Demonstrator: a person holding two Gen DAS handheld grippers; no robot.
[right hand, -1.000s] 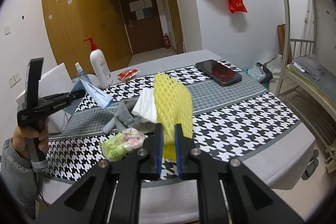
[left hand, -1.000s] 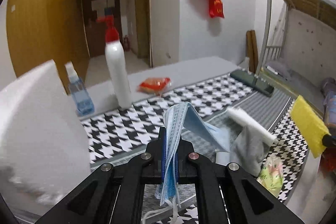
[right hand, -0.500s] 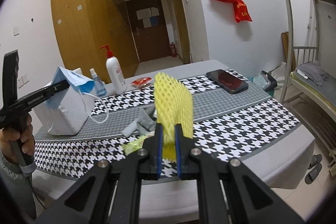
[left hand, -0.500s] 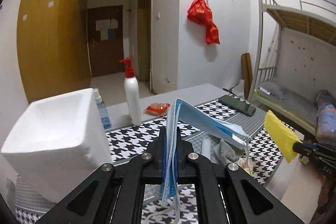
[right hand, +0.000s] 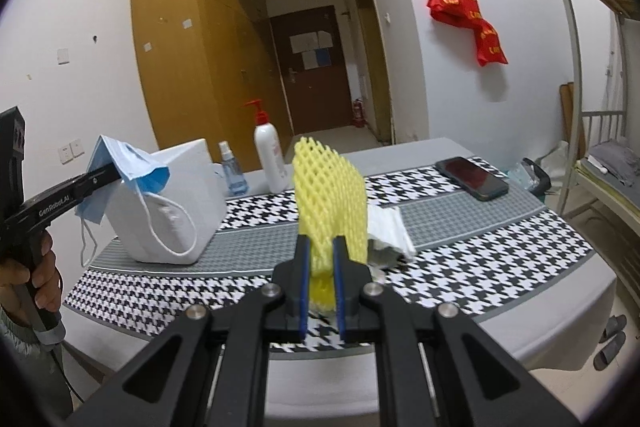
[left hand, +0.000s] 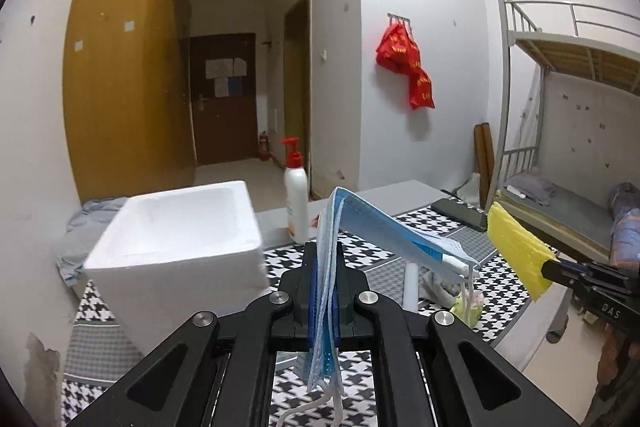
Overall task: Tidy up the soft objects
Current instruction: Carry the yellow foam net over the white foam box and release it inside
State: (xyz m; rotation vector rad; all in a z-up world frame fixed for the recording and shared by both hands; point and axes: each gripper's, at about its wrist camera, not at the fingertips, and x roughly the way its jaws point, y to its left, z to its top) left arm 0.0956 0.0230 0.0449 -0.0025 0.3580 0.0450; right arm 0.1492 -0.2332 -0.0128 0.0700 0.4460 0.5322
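Left wrist view showed the left gripper [left hand: 324, 287] with its jaws clamped on a blue face mask [left hand: 384, 231], held above the patterned surface [left hand: 372, 251] just right of the white foam box [left hand: 180, 247]. Right gripper [right hand: 320, 279] had its jaws pinching a yellow foam net [right hand: 330, 203] upright above the surface's near edge.

a dorm-style bedroom: a metal bunk bed [left hand: 560, 75] at right, tall wooden wardrobes [right hand: 192, 67] at left, a far door [right hand: 312, 71], and a houndstooth-covered table [right hand: 500, 247] in the middle.

Even indoor light, soft shadows, sharp focus, fisheye-warped dark edges
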